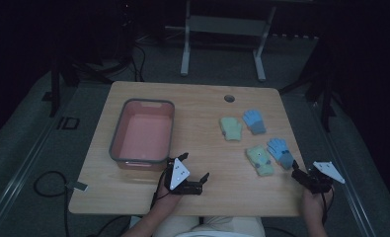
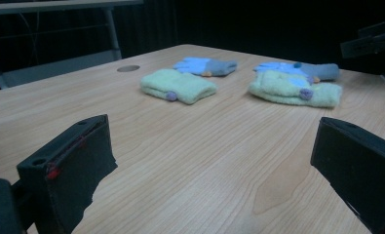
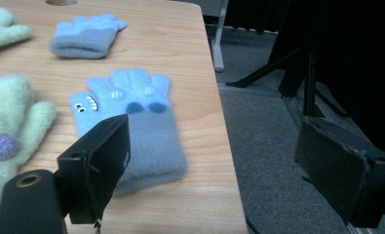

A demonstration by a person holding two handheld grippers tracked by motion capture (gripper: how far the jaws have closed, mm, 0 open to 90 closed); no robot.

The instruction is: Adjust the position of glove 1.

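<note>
On the table: 2 blue gloves (image 1: pixel 254 121) (image 1: pixel 280 152), 2 green gloves (image 1: pixel 230 128) (image 1: pixel 259 160) at right, 1 pink tub (image 1: pixel 143 132) at left; 2 grippers (image 1: pixel 193 169) (image 1: pixel 297 170) near edge.

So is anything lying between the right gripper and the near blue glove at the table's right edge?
Nothing visible. The right gripper is open just short of the near blue glove, with bare table between them; its left finger already overlaps the cuff in the right gripper view. The green glove lies beside, not between.

Two black grippers, left gripper (image 1: pixel 195 170) w/ grey triangular plate, right gripper (image 1: pixel 294 171) same, trailing black cables
</note>
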